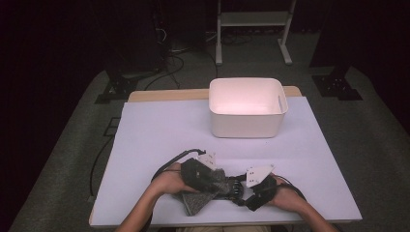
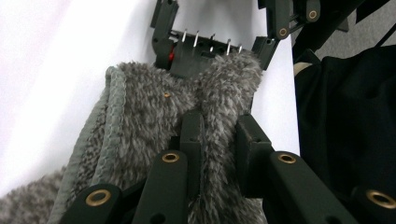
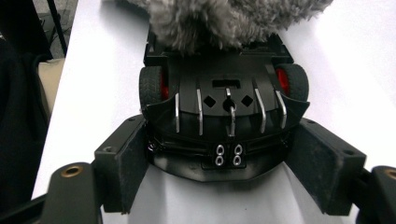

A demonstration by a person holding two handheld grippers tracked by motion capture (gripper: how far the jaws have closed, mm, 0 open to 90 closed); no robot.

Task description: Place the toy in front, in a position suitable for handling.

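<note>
Left tool (image 2: 219, 135) pinches the fuzzy grey cloth (image 2: 140, 121); right tool (image 3: 224, 168) squeezes the small black toy car (image 3: 224, 102). Rubbing hard could probably knock it loose.

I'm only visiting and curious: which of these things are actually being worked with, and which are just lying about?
In use:
- grey fluffy cloth, pinched by the left gripper
- black toy car, clamped at one end by the right gripper

Lying about:
- white tub, apart from both
- white table cover
- metal stand behind the table
</note>
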